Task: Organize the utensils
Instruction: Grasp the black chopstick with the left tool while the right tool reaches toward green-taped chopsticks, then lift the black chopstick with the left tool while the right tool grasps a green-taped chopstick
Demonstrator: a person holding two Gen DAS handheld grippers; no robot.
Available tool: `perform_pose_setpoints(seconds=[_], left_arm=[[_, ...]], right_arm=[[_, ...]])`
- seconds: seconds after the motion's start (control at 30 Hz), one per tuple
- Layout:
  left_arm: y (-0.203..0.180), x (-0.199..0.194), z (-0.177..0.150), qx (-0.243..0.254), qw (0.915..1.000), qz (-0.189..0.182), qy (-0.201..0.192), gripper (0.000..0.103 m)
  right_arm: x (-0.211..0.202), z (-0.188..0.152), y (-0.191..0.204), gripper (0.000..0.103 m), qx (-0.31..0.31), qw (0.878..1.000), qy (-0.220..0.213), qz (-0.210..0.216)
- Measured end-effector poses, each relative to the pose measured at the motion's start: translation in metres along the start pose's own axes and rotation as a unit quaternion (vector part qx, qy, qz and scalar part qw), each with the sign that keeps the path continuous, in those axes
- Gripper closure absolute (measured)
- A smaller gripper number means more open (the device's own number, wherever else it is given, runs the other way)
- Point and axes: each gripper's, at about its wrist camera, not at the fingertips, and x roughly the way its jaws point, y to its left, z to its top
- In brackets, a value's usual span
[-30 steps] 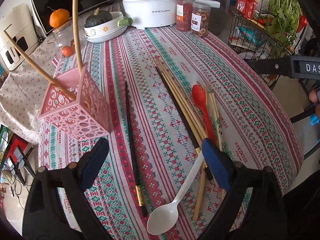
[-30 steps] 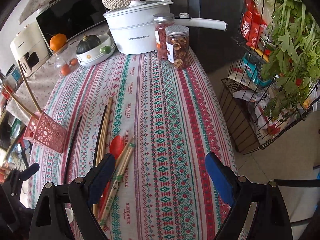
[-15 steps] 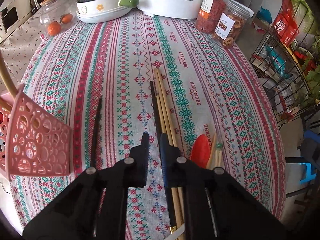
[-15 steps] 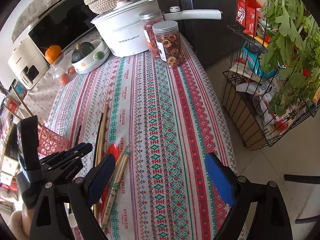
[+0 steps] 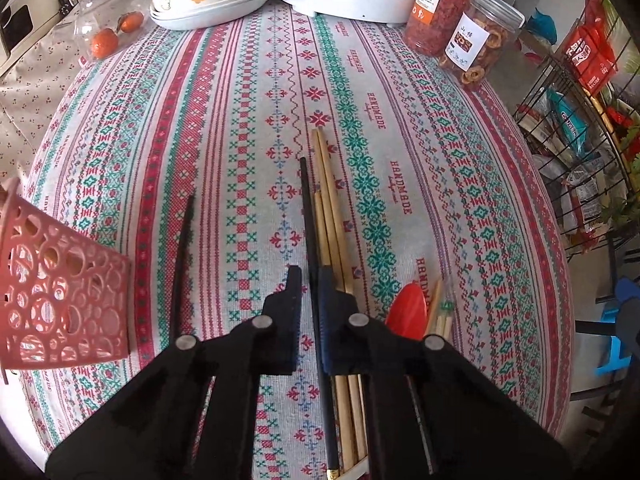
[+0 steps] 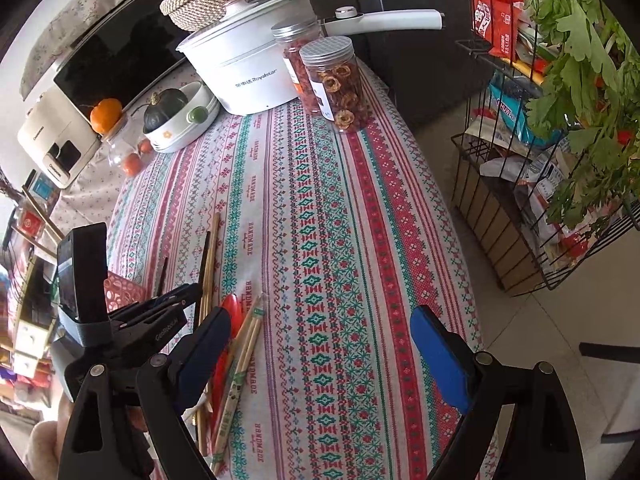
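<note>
My left gripper (image 5: 310,300) is shut on a black chopstick (image 5: 307,216) that lies beside several wooden chopsticks (image 5: 329,200) on the patterned tablecloth. A second black chopstick (image 5: 181,256) lies alone to the left. The pink perforated utensil holder (image 5: 60,300) stands at the left edge. A red spoon (image 5: 409,312) and wrapped bamboo chopsticks (image 5: 440,316) lie to the right. My right gripper (image 6: 320,344) is open and empty above the table's near right part. In the right wrist view the left gripper (image 6: 176,300), red spoon (image 6: 232,312) and wrapped chopsticks (image 6: 246,344) show at left.
At the back stand a white electric pot (image 6: 248,68), two snack jars (image 6: 336,80), a bowl with a squash (image 6: 180,116) and a glass jar of tomatoes (image 5: 108,24). A wire rack with packets and greens (image 6: 560,120) stands right of the table.
My left gripper moved forward over the chopsticks and went from wide open to shut on the black chopstick. My right gripper stayed open and shifted slightly.
</note>
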Motion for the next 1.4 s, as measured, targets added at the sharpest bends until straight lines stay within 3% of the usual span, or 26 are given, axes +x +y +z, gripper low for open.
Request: perform_pose_setpoints(seconds=[0.07, 0.3, 0.53, 0.77, 1.03, 1.2, 1.33, 1.4], left_arm=[[0.002, 0.008, -0.001, -0.007, 0.9998, -0.002, 0.020, 0.094], [0.003, -0.001, -0.006, -0.006, 0.9999, -0.010, 0.007, 0.097], [0.003, -0.052, -0.033, 0.049, 0.9972, -0.031, -0.047, 0.096], [0.022, -0.106, -0.051, 0.097, 0.9876, -0.064, -0.106, 0.096], [0.057, -0.142, -0.074, 0.102, 0.9752, -0.100, -0.169, 0.096], [0.072, -0.148, -0.080, 0.100, 0.9723, -0.114, -0.178, 0.096], [0.081, -0.155, -0.089, 0.098, 0.9713, -0.118, -0.182, 0.096], [0.084, -0.157, -0.091, 0.096, 0.9707, -0.121, -0.184, 0.096]], right_arm=[[0.000, 0.000, 0.000, 0.011, 0.001, 1.000, 0.001, 0.000], [0.007, -0.002, -0.002, 0.011, 0.004, 1.000, 0.016, 0.000], [0.026, -0.005, 0.010, 0.011, -0.007, 0.999, 0.045, 0.000], [0.049, -0.014, 0.035, 0.011, -0.032, 0.997, 0.076, -0.006], [0.082, -0.029, 0.055, 0.011, -0.056, 0.991, 0.116, -0.023], [0.095, -0.037, 0.067, 0.025, -0.090, 0.986, 0.118, -0.071], [0.097, -0.043, 0.081, 0.027, -0.113, 0.982, 0.108, -0.105], [0.095, -0.045, 0.085, 0.038, -0.109, 0.983, 0.106, -0.104]])
